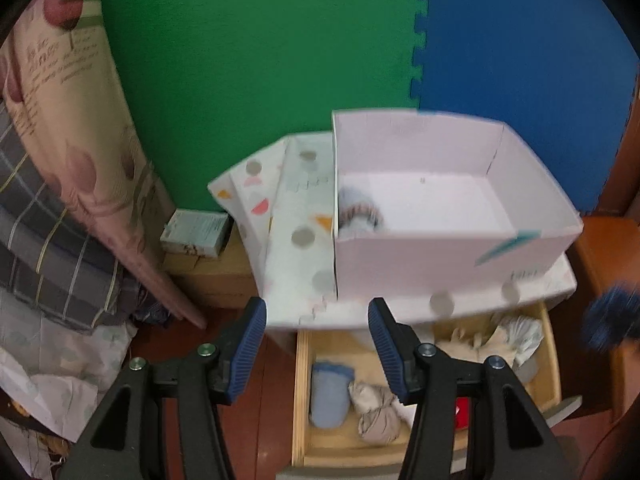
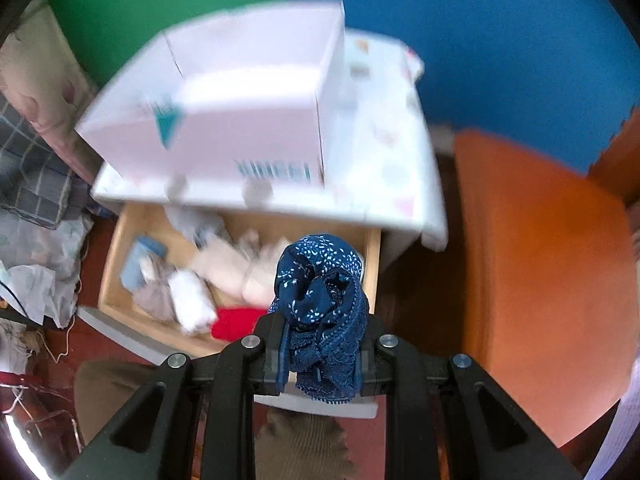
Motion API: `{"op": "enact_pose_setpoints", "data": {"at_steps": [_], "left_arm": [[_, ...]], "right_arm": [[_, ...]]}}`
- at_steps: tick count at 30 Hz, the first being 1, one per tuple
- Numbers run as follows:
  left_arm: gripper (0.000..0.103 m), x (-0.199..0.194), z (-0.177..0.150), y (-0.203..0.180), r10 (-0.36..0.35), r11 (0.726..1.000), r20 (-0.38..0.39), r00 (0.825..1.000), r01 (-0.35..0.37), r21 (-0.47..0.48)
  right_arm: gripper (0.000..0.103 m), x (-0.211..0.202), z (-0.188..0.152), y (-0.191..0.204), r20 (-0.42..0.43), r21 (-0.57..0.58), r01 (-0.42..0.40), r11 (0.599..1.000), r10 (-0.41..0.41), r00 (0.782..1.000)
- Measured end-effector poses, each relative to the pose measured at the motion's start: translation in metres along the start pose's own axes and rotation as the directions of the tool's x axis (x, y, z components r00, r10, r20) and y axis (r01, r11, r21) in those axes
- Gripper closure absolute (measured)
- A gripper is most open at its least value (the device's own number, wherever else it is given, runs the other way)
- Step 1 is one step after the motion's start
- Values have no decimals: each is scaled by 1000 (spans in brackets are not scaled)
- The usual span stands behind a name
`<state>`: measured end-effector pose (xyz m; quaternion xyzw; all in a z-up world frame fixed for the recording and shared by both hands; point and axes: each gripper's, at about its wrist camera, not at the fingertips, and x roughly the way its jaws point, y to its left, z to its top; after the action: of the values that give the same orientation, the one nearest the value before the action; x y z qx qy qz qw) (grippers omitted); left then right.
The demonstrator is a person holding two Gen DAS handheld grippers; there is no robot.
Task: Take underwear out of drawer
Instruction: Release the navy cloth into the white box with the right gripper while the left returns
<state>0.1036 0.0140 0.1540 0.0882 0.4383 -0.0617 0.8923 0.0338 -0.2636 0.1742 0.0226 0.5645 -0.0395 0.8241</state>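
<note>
Left wrist view: the left gripper (image 1: 318, 344) stands half open, holding nothing, above one open drawer (image 1: 301, 400) with about five rolled bundles. One pink box (image 1: 440, 264) sits above.

Right wrist view: the right gripper (image 2: 320, 344) is clamped on one navy underwear (image 2: 320, 292) — long axis along the fingers, above the drawer's right end.

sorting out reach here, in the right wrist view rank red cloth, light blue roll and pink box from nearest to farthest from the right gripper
From the right gripper:
1. red cloth, in the drawer's near edge, just left of the fingers.
2. light blue roll, at the drawer's far left.
3. pink box, up on the cabinet top behind the drawer.
</note>
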Motion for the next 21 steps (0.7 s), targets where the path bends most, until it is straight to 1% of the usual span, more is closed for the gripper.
{"op": "enact_pose_setpoints", "data": {"at_steps": [2,4,7,9,12,15,19,21], "left_arm": [[49,8,-18,-2,2,1000,-26,1000,-2,-1],[49,17,-37,-4,0,1000,-55,998,-1,-14],[49,36,-64,-3,16,999,-93,996,-20,-47],[49,48,-81,-3,24,997,-114,993,-31,-66],[49,63,-99,-5,49,996,-140,989,-59,-69],[49,73,-108,-12,76,995,-148,986,-84,-48],[49,83,-115,-15,91,995,-155,984,-97,-37],[49,86,-116,-14,84,994,-164,983,-93,-50]], "right_arm": [[82,-27,21,2,55,-5,-4,1000,5,998],[82,-44,38,5,94,-10,-4,1000,5,996],[82,-58,66,11,139,-9,-7,1000,8,990],[82,-58,83,15,148,-12,-12,1000,13,989],[82,-47,108,25,145,-26,-3,1000,7,989],[82,-22,133,39,114,-48,14,999,-9,993],[82,15,152,51,66,-55,36,998,-33,997],[82,36,159,54,26,-51,23,998,-22,999]]}}
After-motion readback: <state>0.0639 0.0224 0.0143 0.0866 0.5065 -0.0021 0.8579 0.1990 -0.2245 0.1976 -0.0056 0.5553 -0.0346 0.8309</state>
